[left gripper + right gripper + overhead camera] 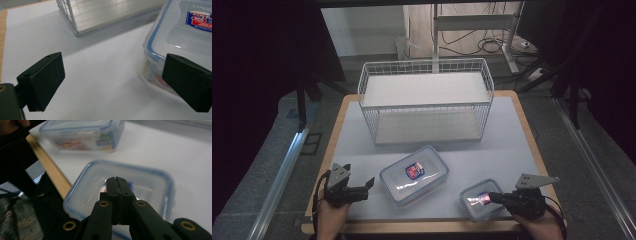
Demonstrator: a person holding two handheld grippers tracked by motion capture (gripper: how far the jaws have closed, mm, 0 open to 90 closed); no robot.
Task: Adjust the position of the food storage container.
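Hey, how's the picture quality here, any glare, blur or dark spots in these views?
High view: dark surroundings, table lit, glare patches on the big box and small box. Left gripper view: sharp, with a soft shadow beside the basket. Right gripper view: the small box and the big box behind it are blurred; the shut right gripper is sharper.

A white wire basket [426,100] stands on the table's [512,135] far half, long side toward the near edge, its floor bare. Beyond the basket, off the table, desk legs [472,22] rise from the floor, with cables [492,46] lying beside them.
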